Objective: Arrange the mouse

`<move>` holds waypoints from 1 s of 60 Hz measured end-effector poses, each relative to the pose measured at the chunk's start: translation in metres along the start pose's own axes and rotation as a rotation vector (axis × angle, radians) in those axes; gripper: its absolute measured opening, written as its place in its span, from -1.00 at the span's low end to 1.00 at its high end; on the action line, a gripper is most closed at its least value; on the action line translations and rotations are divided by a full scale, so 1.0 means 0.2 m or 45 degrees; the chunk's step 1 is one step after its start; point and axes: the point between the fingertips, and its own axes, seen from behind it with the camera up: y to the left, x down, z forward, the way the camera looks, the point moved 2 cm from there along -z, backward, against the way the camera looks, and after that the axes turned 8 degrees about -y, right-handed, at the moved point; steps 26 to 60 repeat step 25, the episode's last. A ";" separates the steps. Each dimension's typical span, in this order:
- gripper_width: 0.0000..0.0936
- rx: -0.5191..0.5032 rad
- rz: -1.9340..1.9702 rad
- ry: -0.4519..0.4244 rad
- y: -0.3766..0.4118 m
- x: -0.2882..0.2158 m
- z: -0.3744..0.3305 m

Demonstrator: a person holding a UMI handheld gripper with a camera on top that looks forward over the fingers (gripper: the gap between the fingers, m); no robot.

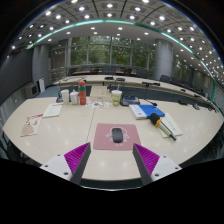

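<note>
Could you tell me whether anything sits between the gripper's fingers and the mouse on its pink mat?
Nothing visible does. The mouse lies on the pink mat just ahead of the open gripper, with only mat and bare table between. The cups and papers lie beyond or to the side.

The mouse lies on a mat on the counter, just ahead of the hand-held gripper and its spread fingers, with cups, possibly bottles, farther behind.

Bright ceiling lights, fisheye-warped edges
</note>
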 end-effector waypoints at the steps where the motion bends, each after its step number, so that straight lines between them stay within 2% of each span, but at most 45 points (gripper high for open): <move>1: 0.83 0.004 -0.004 -0.002 0.00 0.00 -0.03; 18: 0.83 0.019 -0.013 -0.014 0.02 0.03 -0.28; 60: 0.84 0.022 -0.016 -0.023 0.03 0.01 -0.30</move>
